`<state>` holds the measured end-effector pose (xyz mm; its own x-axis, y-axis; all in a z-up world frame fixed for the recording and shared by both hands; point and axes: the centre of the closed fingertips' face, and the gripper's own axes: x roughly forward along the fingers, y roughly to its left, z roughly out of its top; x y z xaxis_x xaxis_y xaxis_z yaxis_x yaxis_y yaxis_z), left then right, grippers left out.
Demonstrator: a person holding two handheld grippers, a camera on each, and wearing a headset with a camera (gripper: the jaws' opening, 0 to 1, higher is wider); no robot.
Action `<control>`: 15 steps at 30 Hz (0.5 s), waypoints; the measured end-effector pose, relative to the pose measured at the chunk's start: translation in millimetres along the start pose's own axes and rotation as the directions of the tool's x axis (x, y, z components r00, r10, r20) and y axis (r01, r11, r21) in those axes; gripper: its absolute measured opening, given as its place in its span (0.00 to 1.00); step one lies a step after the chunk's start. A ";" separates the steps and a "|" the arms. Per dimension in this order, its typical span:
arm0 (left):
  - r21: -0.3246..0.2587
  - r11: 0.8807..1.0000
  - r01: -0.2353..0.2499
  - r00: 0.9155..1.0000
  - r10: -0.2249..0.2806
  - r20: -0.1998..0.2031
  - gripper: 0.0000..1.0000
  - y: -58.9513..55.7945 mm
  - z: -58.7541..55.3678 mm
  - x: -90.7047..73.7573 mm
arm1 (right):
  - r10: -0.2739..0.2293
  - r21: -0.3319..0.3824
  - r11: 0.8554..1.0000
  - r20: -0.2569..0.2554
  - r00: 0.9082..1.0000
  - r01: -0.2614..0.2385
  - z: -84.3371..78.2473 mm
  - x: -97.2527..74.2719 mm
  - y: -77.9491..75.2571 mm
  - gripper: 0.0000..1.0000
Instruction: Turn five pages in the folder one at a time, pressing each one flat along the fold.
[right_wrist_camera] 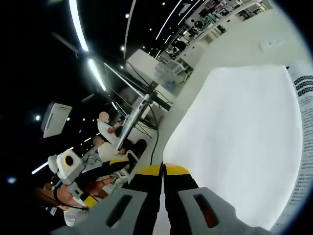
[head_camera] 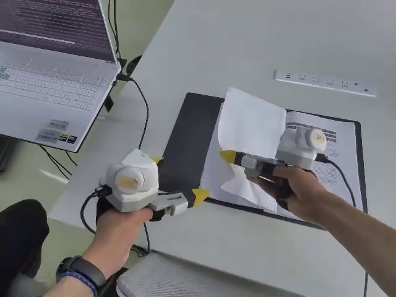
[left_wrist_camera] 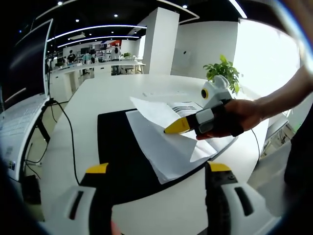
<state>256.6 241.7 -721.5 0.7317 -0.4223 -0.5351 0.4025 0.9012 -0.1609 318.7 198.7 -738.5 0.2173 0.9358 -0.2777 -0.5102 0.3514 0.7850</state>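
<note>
Here, head view: the folder (head_camera: 185, 142) lies open on the desk (head_camera: 247, 43), one page (head_camera: 250, 127) held raised by the right tongs (head_camera: 228, 156). Left gripper view: the left tongs (left_wrist_camera: 158, 169) gape wide before the folder's near edge. Right gripper view: jaws pinched on the page.

Nothing readable — the print on the folder page (head_camera: 337, 133) and laptop screen (head_camera: 55, 21) blurs out.

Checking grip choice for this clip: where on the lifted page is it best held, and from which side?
Probably its free edge, coming from the right, as the right tongs do, shut on it. The page curls up off the folder, so there is room for a jaw on each face.
</note>
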 end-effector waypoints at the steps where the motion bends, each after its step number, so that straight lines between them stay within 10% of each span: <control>1: -0.015 1.000 -0.002 1.000 0.002 0.007 0.78 1.1 0.7 -0.5 | -0.008 0.005 1.000 -0.009 1.000 0.008 -3.3 2.9 -3.0 0.00; 15: -0.041 0.999 0.001 1.000 -0.002 -0.016 0.78 1.6 -12.6 4.5 | -0.083 0.059 0.994 -0.076 0.994 0.087 -31.4 26.6 -28.5 0.00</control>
<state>253.6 242.4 -734.6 0.7223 -0.4223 -0.5476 0.3802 0.9040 -0.1956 312.9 214.5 -785.7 0.1947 0.9030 -0.3829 -0.4390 0.4294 0.7893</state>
